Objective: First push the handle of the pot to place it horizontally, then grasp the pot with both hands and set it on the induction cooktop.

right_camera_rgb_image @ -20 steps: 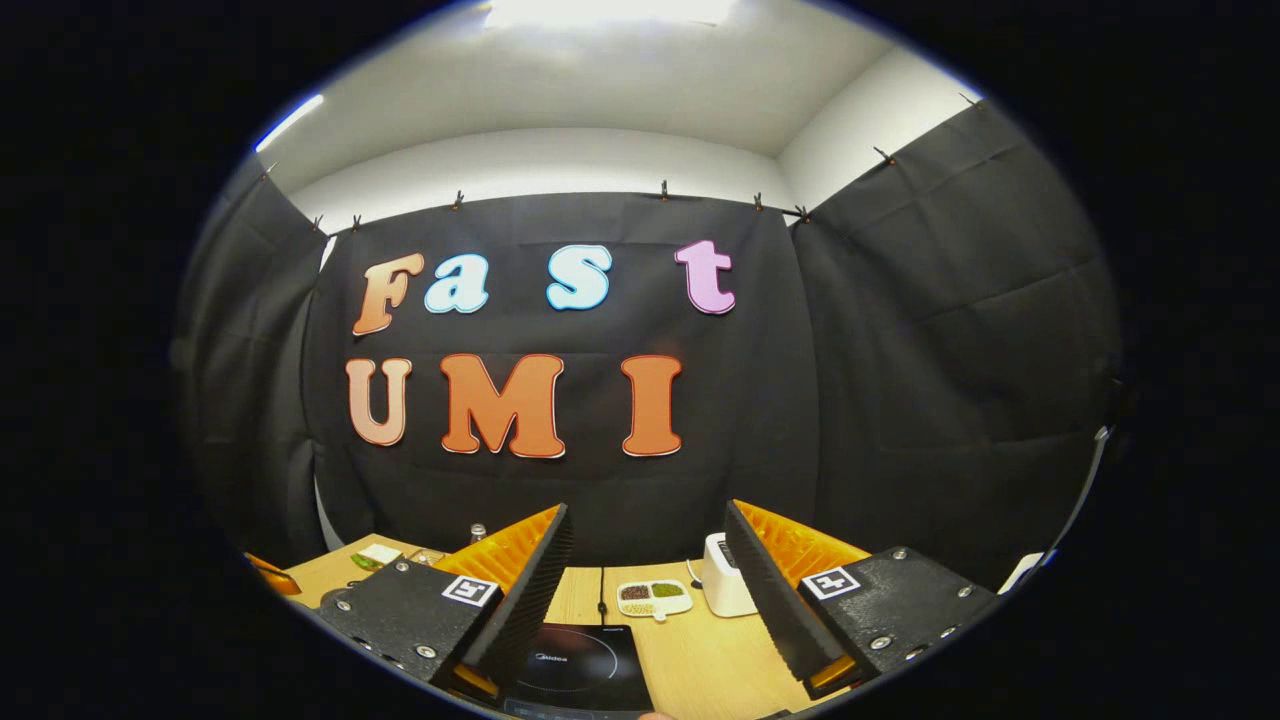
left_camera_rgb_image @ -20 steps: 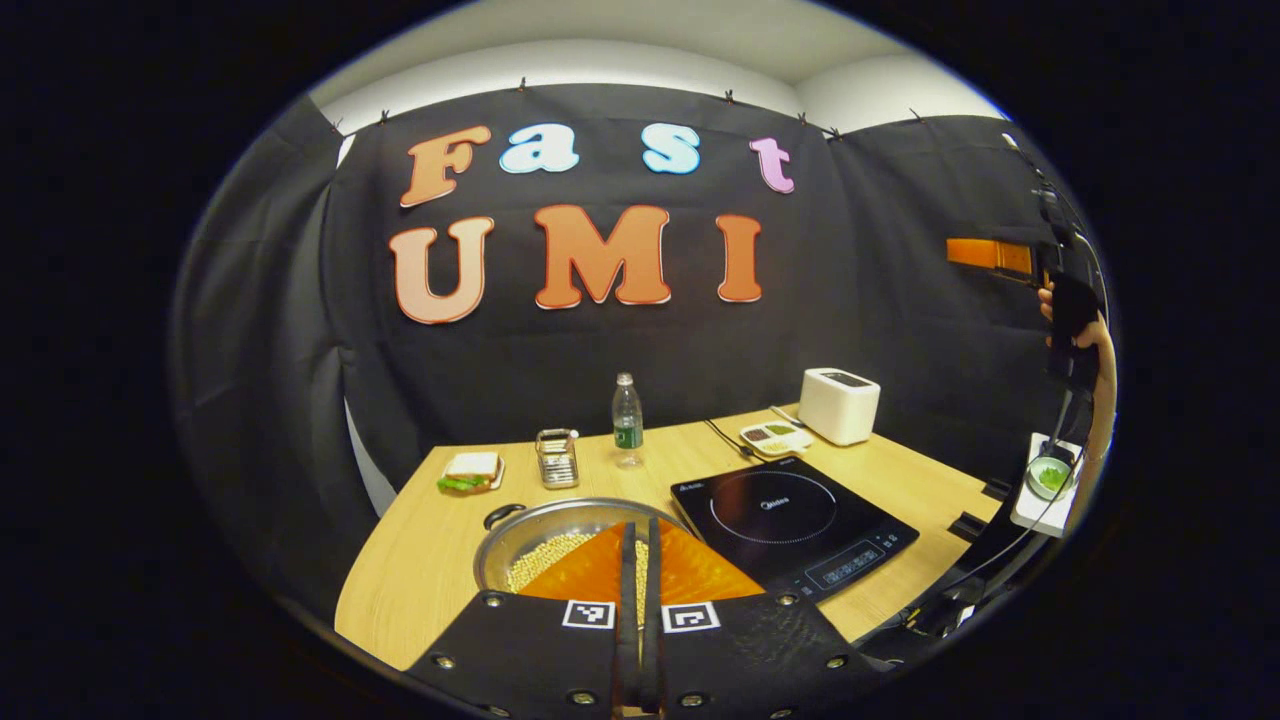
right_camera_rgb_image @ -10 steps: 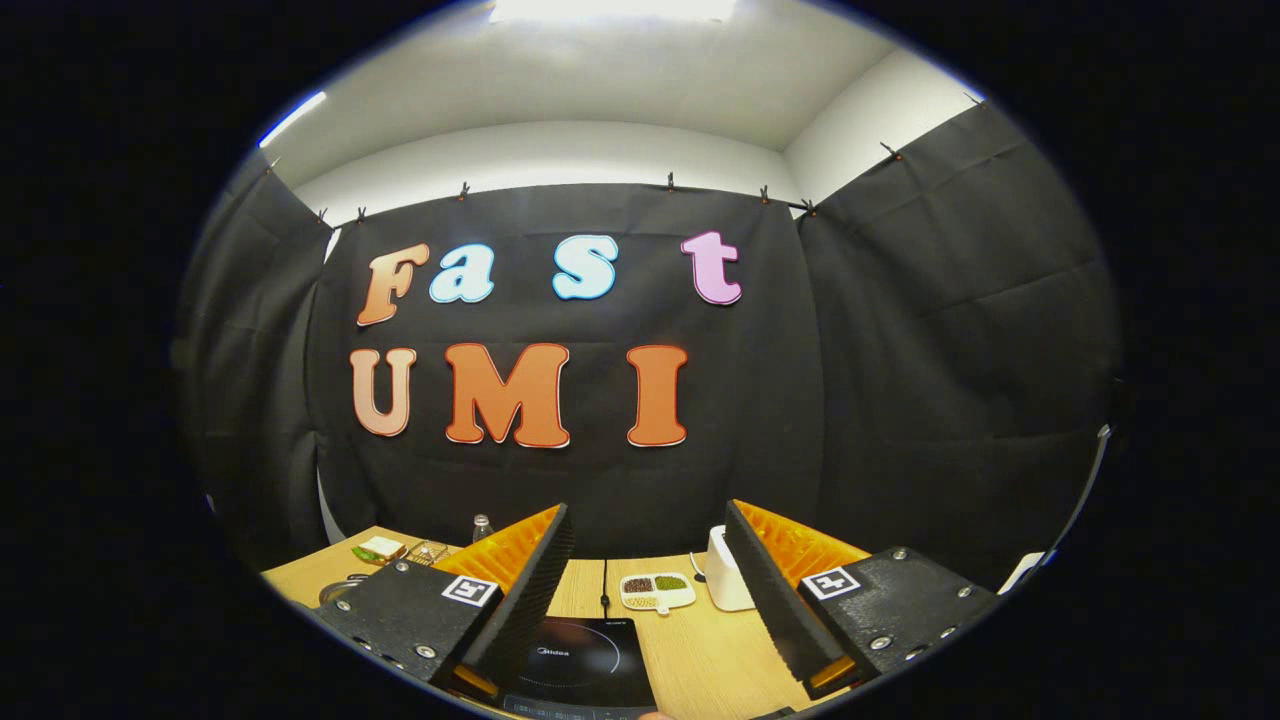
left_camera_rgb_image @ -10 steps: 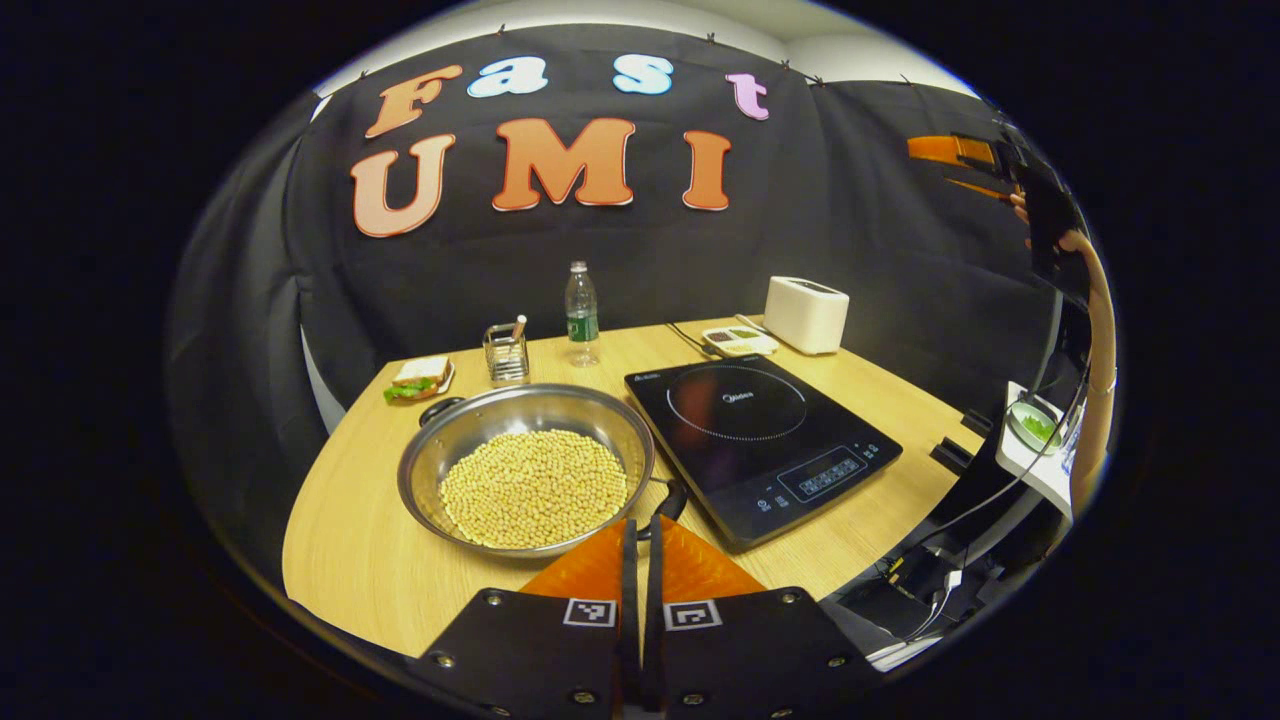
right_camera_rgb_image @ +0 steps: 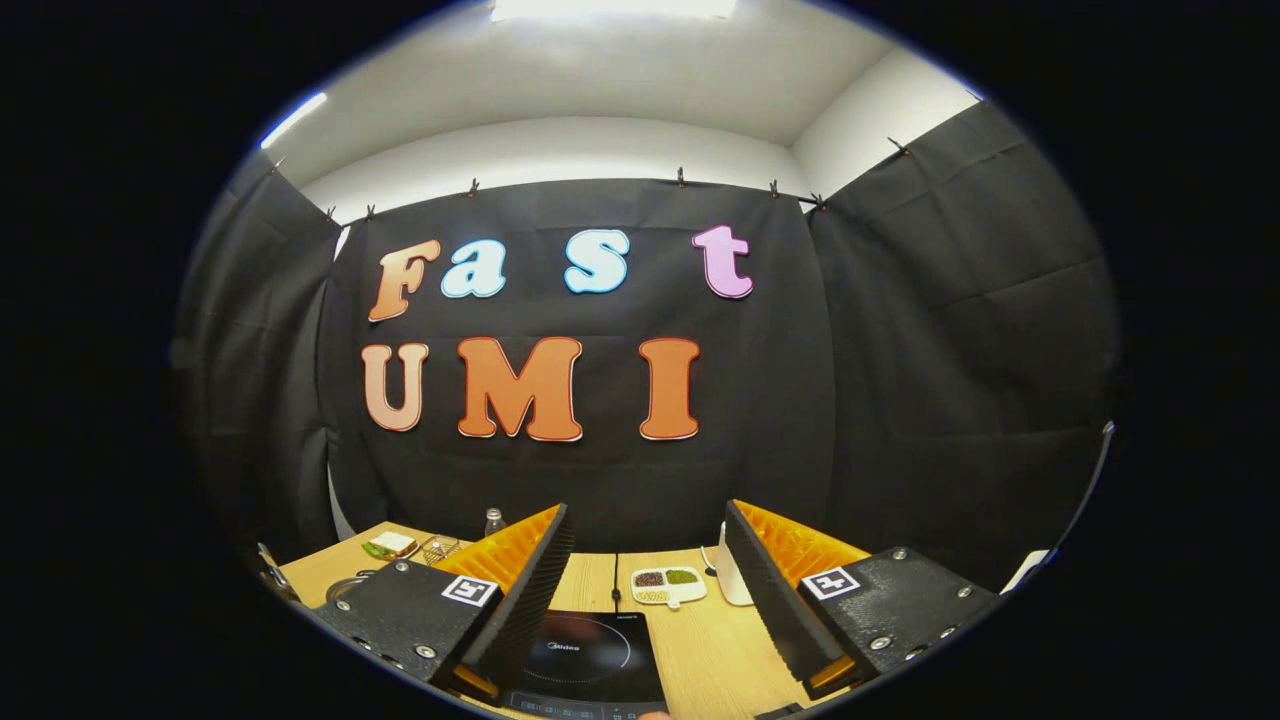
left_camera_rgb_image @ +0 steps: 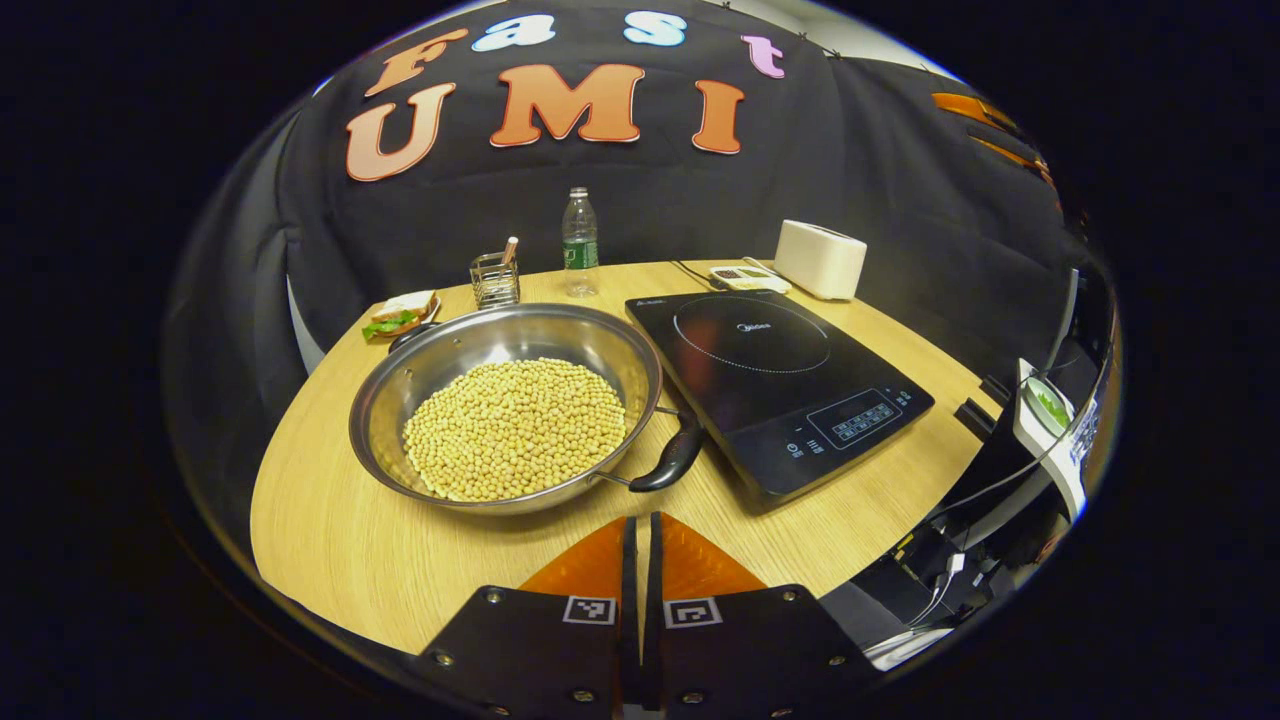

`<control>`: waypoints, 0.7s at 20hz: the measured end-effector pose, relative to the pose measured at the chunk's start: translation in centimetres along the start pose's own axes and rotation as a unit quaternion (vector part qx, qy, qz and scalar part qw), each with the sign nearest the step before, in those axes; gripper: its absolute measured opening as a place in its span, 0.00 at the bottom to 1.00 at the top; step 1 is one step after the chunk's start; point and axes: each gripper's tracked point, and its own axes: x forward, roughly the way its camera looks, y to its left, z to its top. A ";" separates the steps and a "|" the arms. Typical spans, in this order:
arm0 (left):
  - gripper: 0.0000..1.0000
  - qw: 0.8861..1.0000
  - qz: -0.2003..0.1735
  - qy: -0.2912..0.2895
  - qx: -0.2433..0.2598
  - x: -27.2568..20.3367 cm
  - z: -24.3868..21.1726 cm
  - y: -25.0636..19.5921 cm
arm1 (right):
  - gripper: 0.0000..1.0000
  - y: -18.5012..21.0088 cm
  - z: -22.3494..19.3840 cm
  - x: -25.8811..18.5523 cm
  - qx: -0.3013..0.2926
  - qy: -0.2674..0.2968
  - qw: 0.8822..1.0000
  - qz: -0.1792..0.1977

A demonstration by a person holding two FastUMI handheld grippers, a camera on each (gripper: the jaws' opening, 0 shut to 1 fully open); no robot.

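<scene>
The round steel pot of yellow beans (left_camera_rgb_image: 505, 410) sits on the light wooden worktop (left_camera_rgb_image: 330, 530), its black handle (left_camera_rgb_image: 672, 460) touching the flat black induction cooktop (left_camera_rgb_image: 780, 385). The left claw (left_camera_rgb_image: 640, 530) hovers closed near the handle. The right claw (right_camera_rgb_image: 648, 570) hangs wide open, above the cooktop.

Left gripper view high, tilted down over table (left_camera_rgb_image: 330, 540); right gripper view level, wallward; both share cooktop (left_camera_rgb_image: 780, 385).

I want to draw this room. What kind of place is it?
Probably a pretend kitchen in a recording booth: a pot of beans beside an induction cooktop and a toaster on a wooden table, black cloth walls around.
</scene>
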 end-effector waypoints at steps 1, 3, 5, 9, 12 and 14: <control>0.03 1.000 0.003 0.003 -0.001 0.5 -0.1 0.2 | 0.95 0.0 -0.1 0.0 0.000 0.001 1.000 0.002; 0.03 1.000 0.001 0.007 -0.007 1.4 -0.3 0.0 | 0.95 0.0 -0.3 -0.1 -0.002 0.003 1.000 0.004; 0.03 1.000 0.001 0.009 -0.009 1.9 -0.3 0.1 | 0.95 -0.3 -0.5 -0.1 -0.004 0.005 1.000 0.002; 0.03 1.000 -0.002 0.010 -0.022 2.6 -0.2 -0.2 | 0.95 -0.7 -0.5 0.0 0.002 0.006 1.000 0.001; 0.02 0.999 -0.002 0.010 -0.034 2.9 -0.1 -0.4 | 0.95 -1.2 -0.9 0.1 0.006 0.009 1.000 -0.002; 0.02 0.999 0.000 0.009 -0.038 3.1 0.2 -0.6 | 0.95 -1.3 -1.1 0.0 0.012 0.012 1.000 0.000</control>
